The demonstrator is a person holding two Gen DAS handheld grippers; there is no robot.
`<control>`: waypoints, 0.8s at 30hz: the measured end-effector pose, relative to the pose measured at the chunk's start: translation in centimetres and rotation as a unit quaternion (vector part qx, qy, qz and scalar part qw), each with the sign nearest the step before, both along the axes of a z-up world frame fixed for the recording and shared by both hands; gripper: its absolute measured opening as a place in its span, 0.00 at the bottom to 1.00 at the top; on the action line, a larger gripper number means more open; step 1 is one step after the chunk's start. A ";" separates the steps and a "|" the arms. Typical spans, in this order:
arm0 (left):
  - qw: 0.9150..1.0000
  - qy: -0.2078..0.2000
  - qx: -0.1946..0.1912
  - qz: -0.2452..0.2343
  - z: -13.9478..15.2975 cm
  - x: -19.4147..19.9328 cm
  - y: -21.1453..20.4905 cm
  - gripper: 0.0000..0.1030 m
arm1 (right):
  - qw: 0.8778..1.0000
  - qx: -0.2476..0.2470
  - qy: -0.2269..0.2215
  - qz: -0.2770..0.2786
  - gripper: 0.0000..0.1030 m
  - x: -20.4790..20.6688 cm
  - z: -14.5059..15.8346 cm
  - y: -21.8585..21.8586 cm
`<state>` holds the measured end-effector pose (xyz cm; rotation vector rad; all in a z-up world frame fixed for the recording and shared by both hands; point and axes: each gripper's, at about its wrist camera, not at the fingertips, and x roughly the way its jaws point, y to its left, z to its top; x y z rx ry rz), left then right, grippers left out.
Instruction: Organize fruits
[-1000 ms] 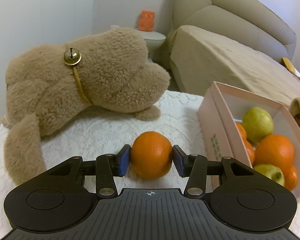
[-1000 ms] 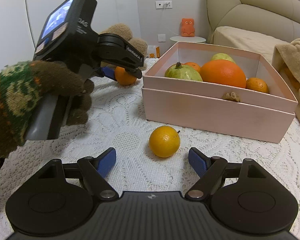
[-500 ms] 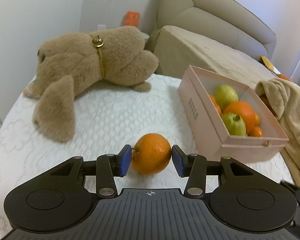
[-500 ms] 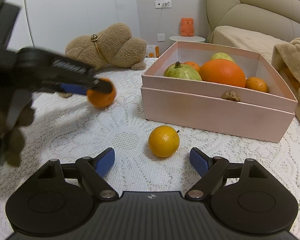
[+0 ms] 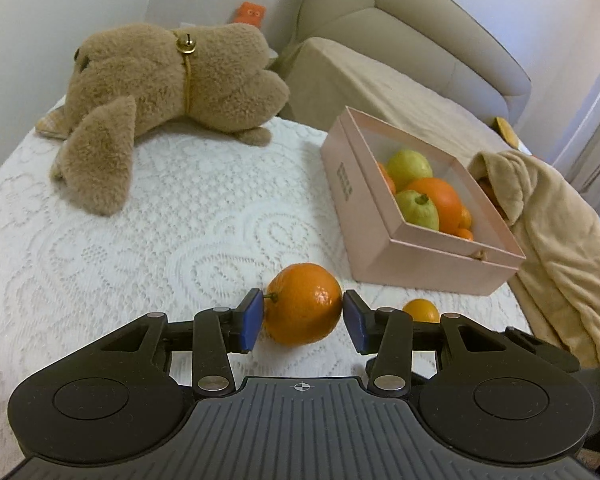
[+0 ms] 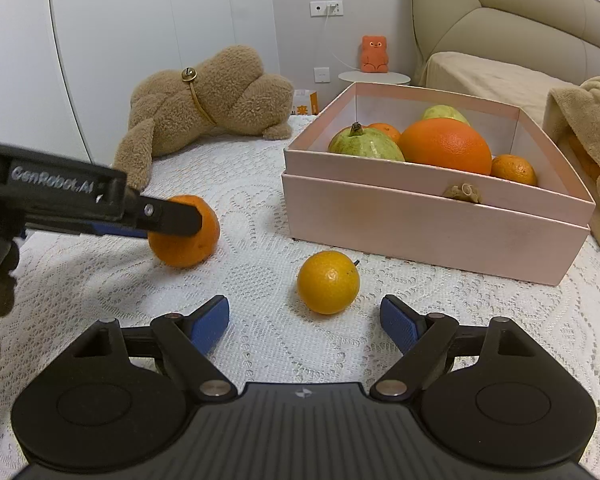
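Observation:
A ripe orange (image 5: 304,304) sits between the blue pads of my left gripper (image 5: 302,318), which is shut on it just above the white lace cloth (image 5: 140,240). The right wrist view shows this held orange (image 6: 188,248) at the left, half covered by a black finger. A smaller orange (image 6: 328,282) lies on the cloth just beyond my right gripper (image 6: 304,322), whose fingers stand wide open on either side, not touching it. The pink box (image 6: 420,220) behind it holds two green guavas, a large orange and small oranges.
A brown plush toy (image 5: 160,92) lies across the far left of the table. A beige blanket (image 5: 560,240) is heaped against the pink box (image 5: 420,264) on the right. A beige sofa stands beyond the table. The small orange (image 5: 421,312) peeks over my left gripper's right finger.
My left gripper has carried the orange back from the plush toy toward the near side of the table, and the box now shows whole. The right gripper and small orange have stayed put.

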<state>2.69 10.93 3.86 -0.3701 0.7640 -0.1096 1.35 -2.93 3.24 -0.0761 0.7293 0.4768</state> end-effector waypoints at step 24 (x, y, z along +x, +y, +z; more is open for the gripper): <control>0.988 -0.097 0.119 0.036 2.7 -2.3 0.6 0.49 | 1.000 -0.001 0.000 0.000 0.81 0.0 0.0 0.0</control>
